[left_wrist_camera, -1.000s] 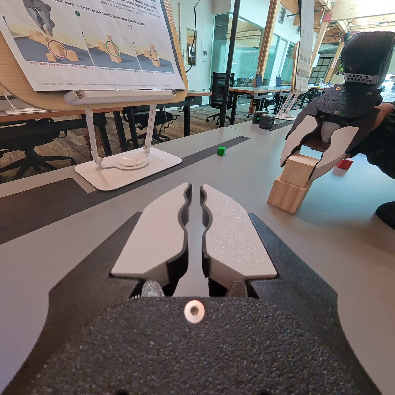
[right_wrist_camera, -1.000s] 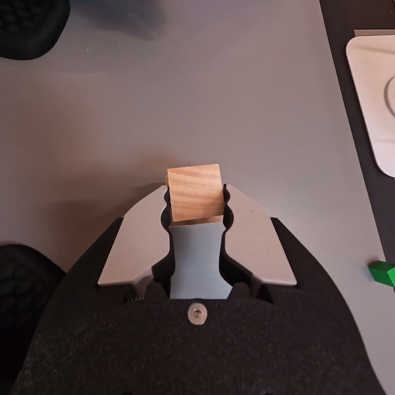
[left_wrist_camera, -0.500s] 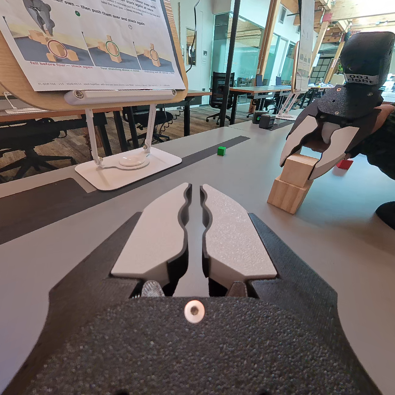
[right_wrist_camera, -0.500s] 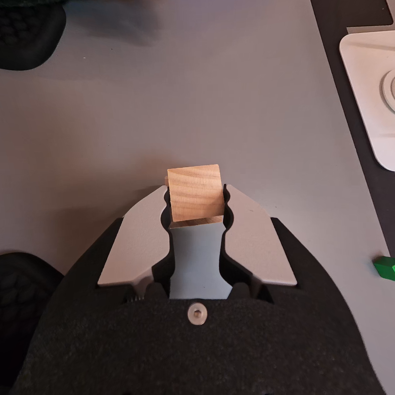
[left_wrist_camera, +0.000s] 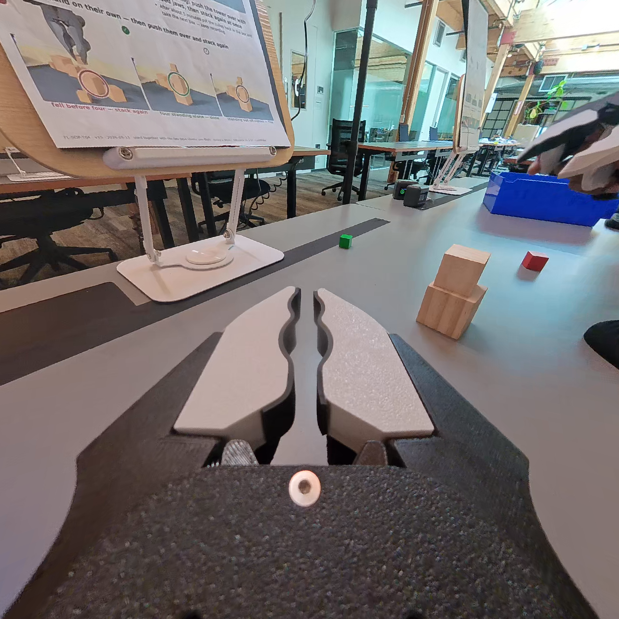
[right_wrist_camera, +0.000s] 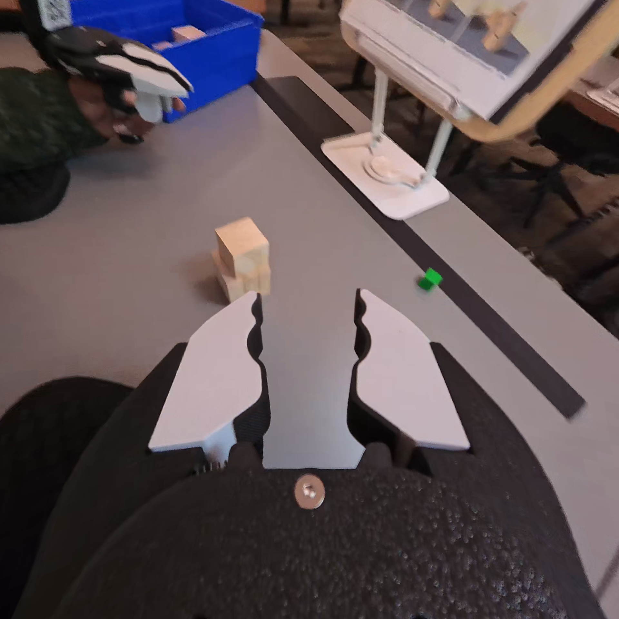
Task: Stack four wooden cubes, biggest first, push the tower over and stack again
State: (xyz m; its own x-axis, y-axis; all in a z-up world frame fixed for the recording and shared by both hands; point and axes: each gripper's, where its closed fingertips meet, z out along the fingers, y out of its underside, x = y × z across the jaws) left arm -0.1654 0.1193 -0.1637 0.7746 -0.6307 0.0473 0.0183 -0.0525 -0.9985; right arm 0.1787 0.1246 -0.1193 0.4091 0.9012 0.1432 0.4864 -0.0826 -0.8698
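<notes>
Left gripper low and level, white fingers nearly together, narrow slit between, nothing inside. Right gripper raised, tilted downward, fingers wide apart, bare.

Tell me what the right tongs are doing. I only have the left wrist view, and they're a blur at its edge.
Observer: The right tongs are wide open, with only bare table between them.
Operator: Give me their position against the wooden stack.
Observer: The stack stands just ahead and left of them, outside the gap.
Operator: Report what's inside the blue bin.
Observer: Pale wooden blocks lie inside the blue bin.
</notes>
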